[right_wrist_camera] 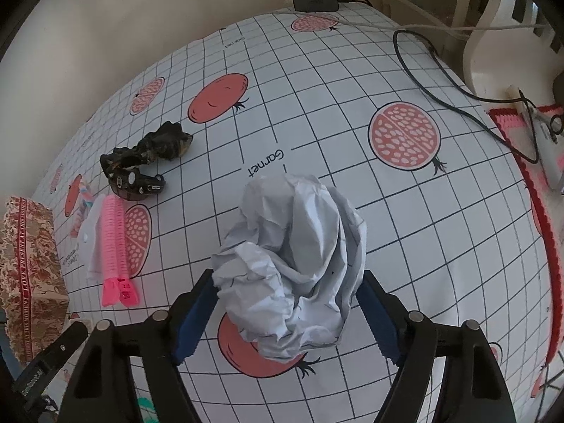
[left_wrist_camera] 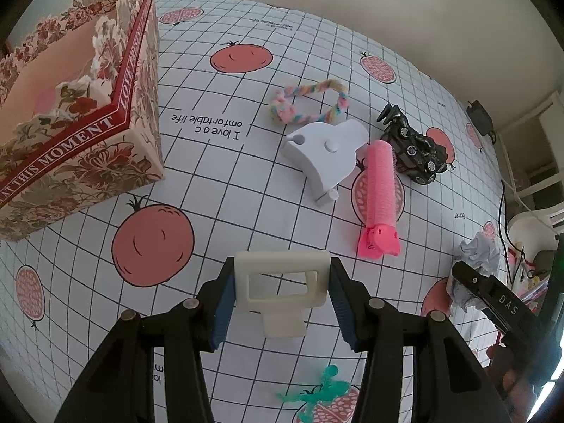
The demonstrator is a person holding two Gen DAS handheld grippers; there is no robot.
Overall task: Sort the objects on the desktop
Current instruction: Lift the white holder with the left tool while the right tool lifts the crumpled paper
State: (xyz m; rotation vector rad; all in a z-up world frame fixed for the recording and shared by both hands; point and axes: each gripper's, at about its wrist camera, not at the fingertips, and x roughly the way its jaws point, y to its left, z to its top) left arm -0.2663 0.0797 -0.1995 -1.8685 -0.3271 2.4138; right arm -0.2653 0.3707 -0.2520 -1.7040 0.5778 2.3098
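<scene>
The left hand-held gripper (left_wrist_camera: 282, 303) pinches a cream plastic frame (left_wrist_camera: 282, 285) between its blue pads, held above the checked surface (left_wrist_camera: 246, 211), presumably for carrying to the floral box (left_wrist_camera: 81, 148) at far left, which looks like the sorting bin. The right hand-held gripper (right_wrist_camera: 287, 317) straddles a crumpled paper ball (right_wrist_camera: 296, 264) resting on the surface; its pads stand spread at the paper's sides, whether touching cannot be told. Awaiting sorting, well apart from both, lie a pink hair roller (left_wrist_camera: 379, 190), white plastic part (left_wrist_camera: 324, 155), black toy car (left_wrist_camera: 412, 148) and braided loop (left_wrist_camera: 310, 100).
</scene>
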